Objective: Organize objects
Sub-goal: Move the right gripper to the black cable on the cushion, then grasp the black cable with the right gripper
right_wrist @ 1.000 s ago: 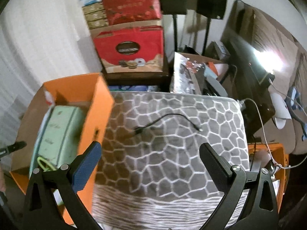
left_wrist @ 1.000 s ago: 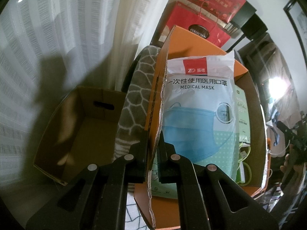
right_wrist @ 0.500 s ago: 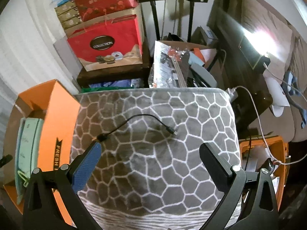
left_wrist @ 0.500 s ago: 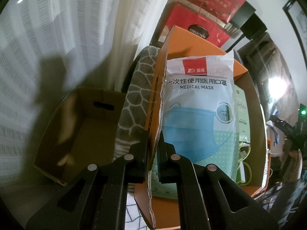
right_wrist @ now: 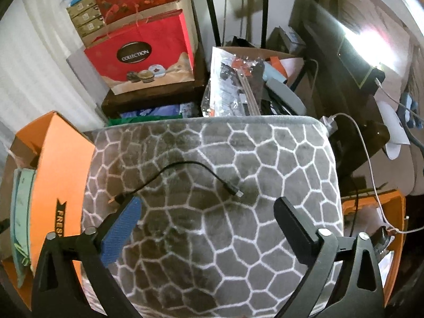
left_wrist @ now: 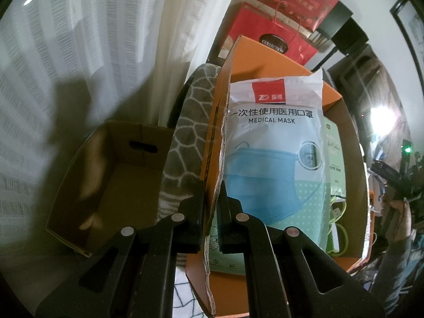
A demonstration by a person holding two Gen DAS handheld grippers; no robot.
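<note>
My left gripper (left_wrist: 212, 185) is shut on the torn upper edge of the orange box's wall (left_wrist: 216, 132), one finger on each side. Inside the orange box lie a white-and-blue medical mask pack (left_wrist: 273, 145), a pale green pack (left_wrist: 335, 153) and a green cable (left_wrist: 338, 220). In the right wrist view a thin black cable (right_wrist: 185, 163) curves across the grey honeycomb-patterned mat (right_wrist: 238, 238). My right gripper (right_wrist: 209, 206) hovers just short of it, open wide with its jaws closing. Nothing is pressed between the pads; one cable plug (right_wrist: 119, 198) lies by the blue left pad.
A brown cardboard box (left_wrist: 87, 198) stands left of the mat by the white curtain. Red gift bags (right_wrist: 140, 53) and a carton of clutter (right_wrist: 238, 79) crowd the far side. Another orange box (right_wrist: 371, 206) and a white cord (right_wrist: 368, 159) lie at the right. A person's hand (left_wrist: 397, 209) shows at the right edge.
My right gripper has moved right and down over the mat, closer to the black cable, and its jaws have narrowed slightly. The left gripper and orange box have not moved.
</note>
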